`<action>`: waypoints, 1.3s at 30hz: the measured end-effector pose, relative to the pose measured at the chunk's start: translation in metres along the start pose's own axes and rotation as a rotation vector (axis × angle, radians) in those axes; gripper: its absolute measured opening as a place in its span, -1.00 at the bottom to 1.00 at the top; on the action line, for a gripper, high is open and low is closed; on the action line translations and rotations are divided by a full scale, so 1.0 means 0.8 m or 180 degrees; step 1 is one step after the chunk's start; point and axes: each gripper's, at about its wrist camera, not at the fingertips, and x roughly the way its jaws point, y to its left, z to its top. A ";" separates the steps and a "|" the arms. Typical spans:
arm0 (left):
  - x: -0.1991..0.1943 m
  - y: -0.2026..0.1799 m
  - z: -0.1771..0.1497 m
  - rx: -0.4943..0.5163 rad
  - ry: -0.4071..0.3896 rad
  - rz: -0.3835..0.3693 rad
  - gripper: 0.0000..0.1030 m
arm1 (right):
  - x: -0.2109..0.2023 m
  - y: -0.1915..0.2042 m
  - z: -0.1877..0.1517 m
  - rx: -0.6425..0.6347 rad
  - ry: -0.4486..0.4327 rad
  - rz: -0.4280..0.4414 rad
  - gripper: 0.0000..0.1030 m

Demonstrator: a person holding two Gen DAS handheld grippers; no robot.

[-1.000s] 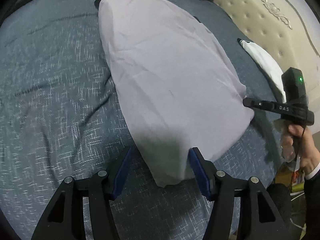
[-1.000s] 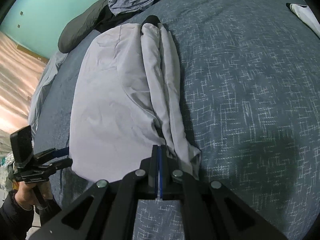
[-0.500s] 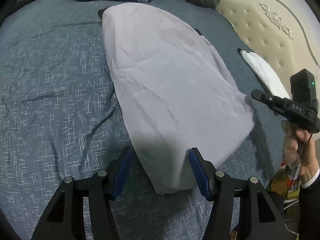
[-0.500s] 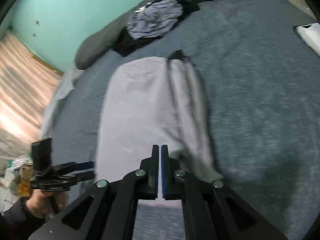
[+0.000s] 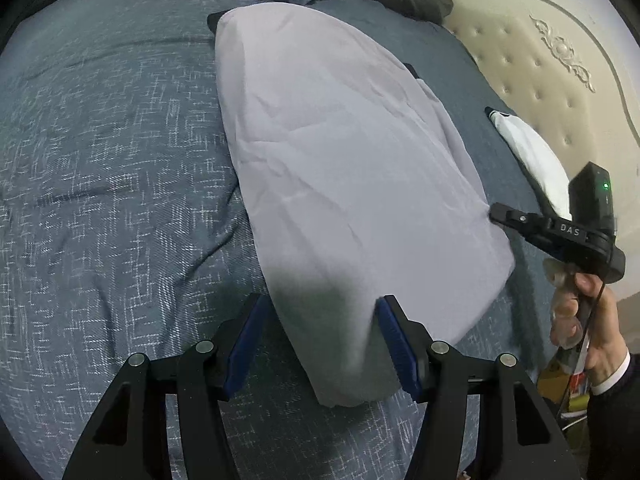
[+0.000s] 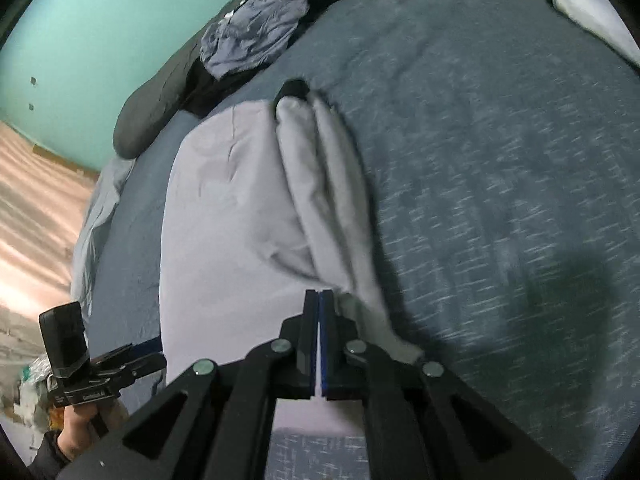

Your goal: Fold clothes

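While I'm watching both wrist views, the right gripper [image 6: 319, 300] is sitting pinched almost fully together, and I can't tell whether any cloth is caught between its blue pads. It's hanging over the near right edge of the pale lavender folded garment [image 5: 344, 168], just beside the rolled side fold [image 6: 332, 200]. The left gripper [image 5: 318, 340] is standing wide, its jaws straddling the near left corner of that garment without pressing on it. The garment is lying lengthwise on the dark blue flecked bedspread [image 5: 100, 200], long sides already turned in. A crumpled blue-grey clothes pile [image 6: 256, 32] is waiting at the far end; a white cloth [image 5: 532, 160] is lying by the beige tufted headboard [image 5: 540, 80]. I'm reading this as setting up the end-over-end fold. Next move calls for both grippers pinching the near corners, then carrying them evenly toward the far end.
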 end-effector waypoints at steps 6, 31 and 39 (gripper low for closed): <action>0.002 0.021 0.000 -0.0143 0.0051 -0.0122 0.24 | -0.023 -0.010 0.009 -0.0049 0.0128 -0.0105 -0.29; 0.025 0.032 0.004 -0.0371 0.0023 -0.0391 0.26 | 0.024 0.002 0.015 -0.0532 0.0697 -0.0061 0.00; 0.044 0.049 0.012 -0.0569 0.0007 -0.0587 0.47 | 0.036 0.002 0.019 -0.0578 0.0850 -0.0042 0.17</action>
